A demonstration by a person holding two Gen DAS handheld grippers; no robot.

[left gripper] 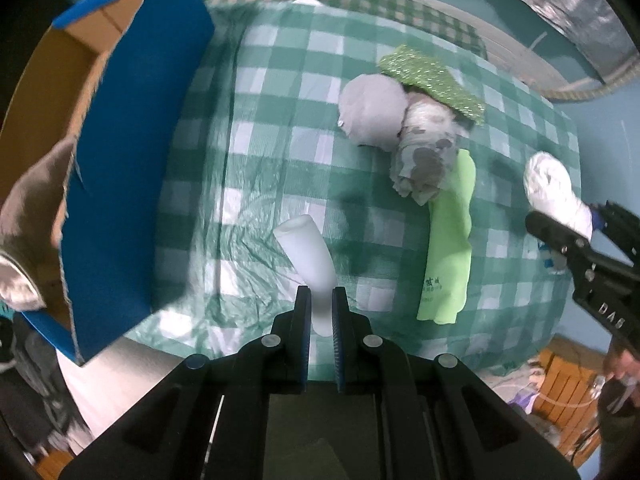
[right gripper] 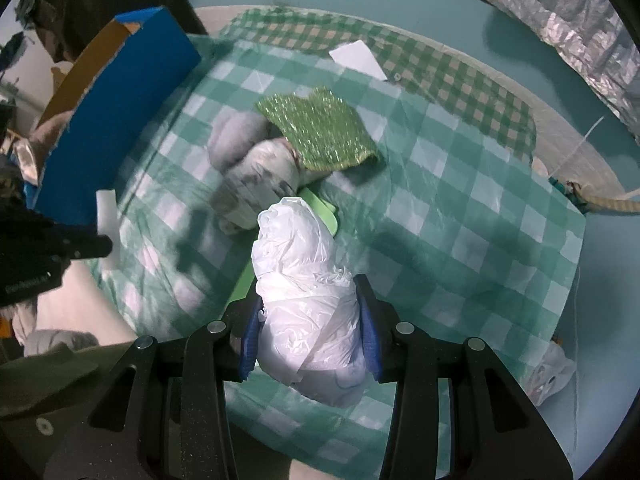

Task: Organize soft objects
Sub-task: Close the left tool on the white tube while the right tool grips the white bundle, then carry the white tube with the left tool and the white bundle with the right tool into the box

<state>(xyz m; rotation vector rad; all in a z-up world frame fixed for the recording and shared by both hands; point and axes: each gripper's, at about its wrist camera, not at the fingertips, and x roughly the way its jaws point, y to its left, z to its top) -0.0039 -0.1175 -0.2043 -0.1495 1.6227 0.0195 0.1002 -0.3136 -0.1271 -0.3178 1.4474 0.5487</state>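
Observation:
My left gripper point(left gripper: 321, 300) is shut on a white foam strip point(left gripper: 306, 252), held above the green checked tablecloth point(left gripper: 280, 128); the strip point(right gripper: 107, 216) also shows at the left of the right wrist view. My right gripper point(right gripper: 308, 308) is shut on a crumpled white plastic bag bundle point(right gripper: 304, 280), lifted off the cloth; the bundle point(left gripper: 554, 190) shows at the right of the left wrist view. On the cloth lie a grey soft ball point(left gripper: 372, 110), a grey-patched wrapped bundle point(left gripper: 424, 156), a glittery green cloth point(left gripper: 432, 80) and a lime green cloth point(left gripper: 448, 240).
A blue cardboard box point(left gripper: 136, 160) with a brown inside stands at the left, with a grey fabric piece point(left gripper: 28, 208) in it. A white paper point(right gripper: 356, 60) lies at the far edge of the table. A silver foil sheet point(right gripper: 560, 12) hangs at the back right.

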